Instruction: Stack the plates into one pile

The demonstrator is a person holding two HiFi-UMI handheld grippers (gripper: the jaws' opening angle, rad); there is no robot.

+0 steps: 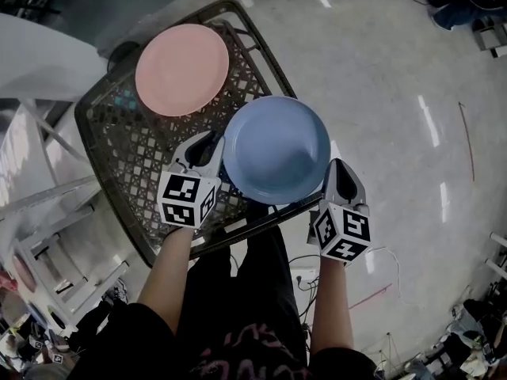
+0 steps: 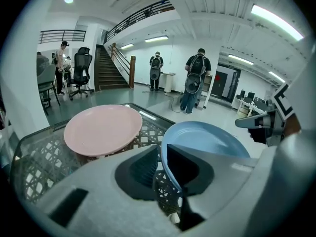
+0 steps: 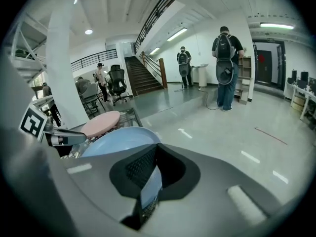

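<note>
Left gripper (image 1: 212, 147) and right gripper (image 1: 337, 169) pinch opposite rims of a blue plate (image 1: 276, 149) to hold it level, likely bound for the pink plate (image 1: 182, 70).

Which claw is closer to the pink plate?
Left. The left claw grips the blue plate on the side facing the pink plate; the right claw grips its opposite rim.

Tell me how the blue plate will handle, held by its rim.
Probably stiff: the blue plate spans between the left gripper and right gripper, pinched only at opposite rims, without visible sag. Likely slippery: its surface looks smooth and each grip is narrow. It may tip if either side loosens.
</note>
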